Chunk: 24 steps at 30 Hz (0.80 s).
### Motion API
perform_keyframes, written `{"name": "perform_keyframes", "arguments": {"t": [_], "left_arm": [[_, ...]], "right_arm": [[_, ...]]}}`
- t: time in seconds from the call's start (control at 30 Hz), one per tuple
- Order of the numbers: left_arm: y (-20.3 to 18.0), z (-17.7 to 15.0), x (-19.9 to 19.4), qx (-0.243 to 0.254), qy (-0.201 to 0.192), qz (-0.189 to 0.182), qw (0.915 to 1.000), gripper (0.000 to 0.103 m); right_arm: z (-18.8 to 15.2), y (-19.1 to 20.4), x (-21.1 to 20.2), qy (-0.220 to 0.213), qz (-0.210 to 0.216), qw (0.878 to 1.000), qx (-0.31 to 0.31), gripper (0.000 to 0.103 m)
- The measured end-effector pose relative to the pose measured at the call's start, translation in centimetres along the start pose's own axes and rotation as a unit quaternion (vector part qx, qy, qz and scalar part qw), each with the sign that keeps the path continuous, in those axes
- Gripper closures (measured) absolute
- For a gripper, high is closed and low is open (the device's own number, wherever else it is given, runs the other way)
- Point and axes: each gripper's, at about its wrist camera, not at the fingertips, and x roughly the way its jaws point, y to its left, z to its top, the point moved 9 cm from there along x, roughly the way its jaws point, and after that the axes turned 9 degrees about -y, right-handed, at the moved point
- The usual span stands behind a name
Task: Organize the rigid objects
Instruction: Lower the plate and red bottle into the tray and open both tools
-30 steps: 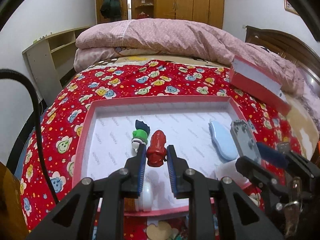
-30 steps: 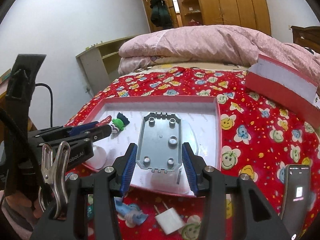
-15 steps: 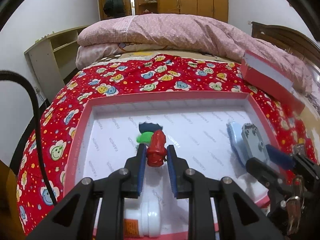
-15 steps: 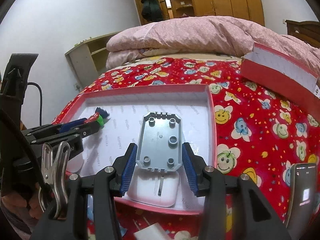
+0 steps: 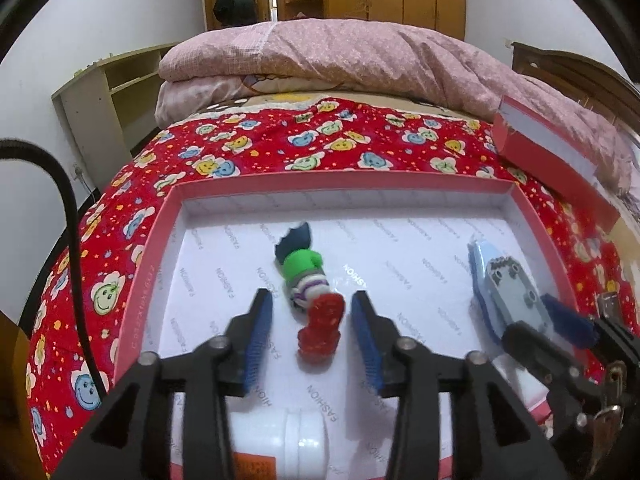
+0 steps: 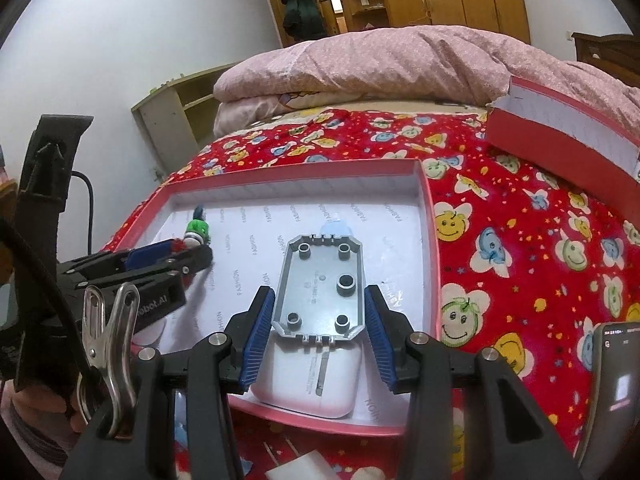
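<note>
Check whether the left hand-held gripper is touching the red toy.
Apart. The left wrist view shows the left hand-held gripper open, with white tray floor visible on both sides between its blue pads and the red toy.

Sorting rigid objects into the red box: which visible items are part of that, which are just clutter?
Job:
red tray box
red toy
green figure
grey plate
blue case
white case
white bottle

Clutter:
phone
box lid
pink quilt
</note>
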Motion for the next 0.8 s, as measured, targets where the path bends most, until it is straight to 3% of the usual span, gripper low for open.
{"name": "perform_keyframes", "arguments": {"t": [0.33, 0.8], "left_arm": [[0.8, 0.6, -2.2, -0.015, -0.017, 0.004, 0.9997, 0.051], [2.2, -0.2, -5.6, -0.036, -0.014, 0.0, 0.9993, 0.051]], "right_arm": [[1.0, 0.8, -1.4, -0.037, 0.011, 0.999, -0.002, 0.052], [1.2, 3.4, -3.6, -0.048, 0.042, 0.998, -0.027, 0.049]]}}
